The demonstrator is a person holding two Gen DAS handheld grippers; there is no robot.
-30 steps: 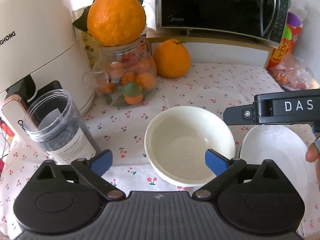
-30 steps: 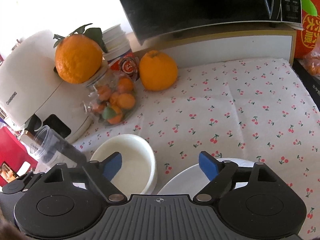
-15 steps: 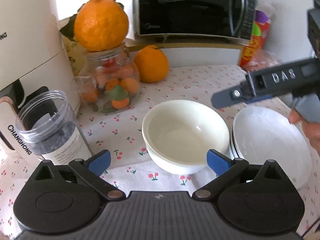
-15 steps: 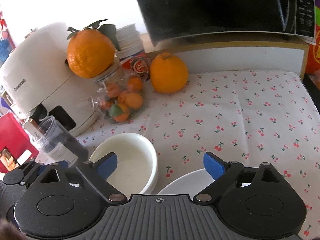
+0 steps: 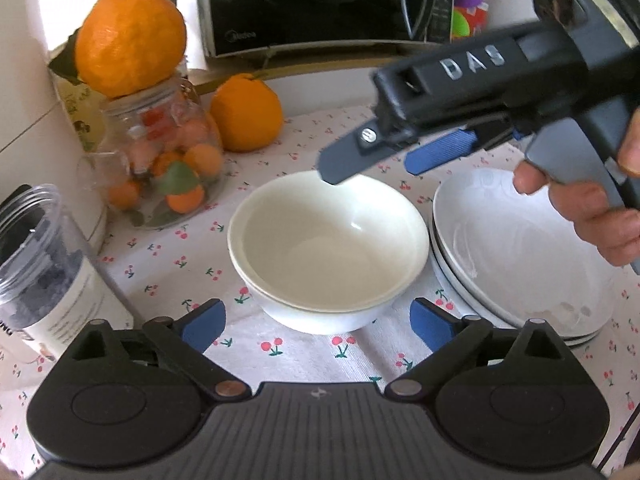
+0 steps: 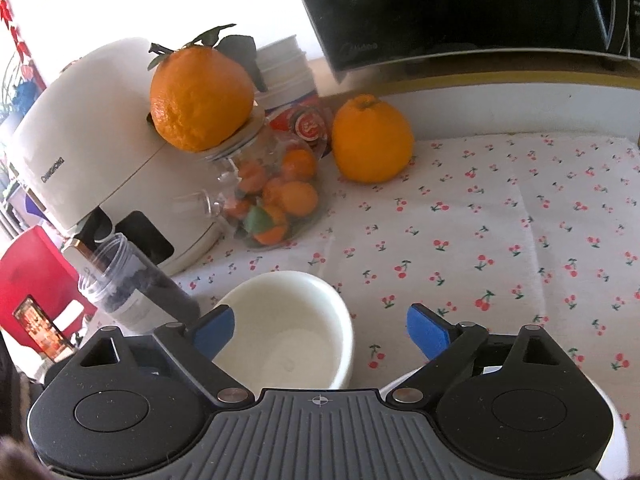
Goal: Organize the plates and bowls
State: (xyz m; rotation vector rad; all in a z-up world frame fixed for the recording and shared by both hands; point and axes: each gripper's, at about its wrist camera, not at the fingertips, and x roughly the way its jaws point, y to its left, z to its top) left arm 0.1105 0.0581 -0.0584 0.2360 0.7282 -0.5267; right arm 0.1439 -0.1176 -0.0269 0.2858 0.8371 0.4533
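A cherry-print cloth covers the worktop (image 5: 304, 152), with a black microwave (image 5: 320, 4) behind it. Compared with a second ago, the right gripper (image 5: 372, 166) reaches further across the left wrist view, above the bowls. The stacked plates (image 5: 516, 248) lie flat just beside the nested bowls (image 5: 328, 248), mouths up. The left gripper (image 5: 318, 326) has just narrowed slightly; both are spread and hold nothing.

"DAS" in raised letters along the right gripper (image 5: 372, 162); "Midea" (faint) on the microwave (image 5: 320, 4) door; "CHANGHONG" on the cream appliance (image 6: 80, 152) side.
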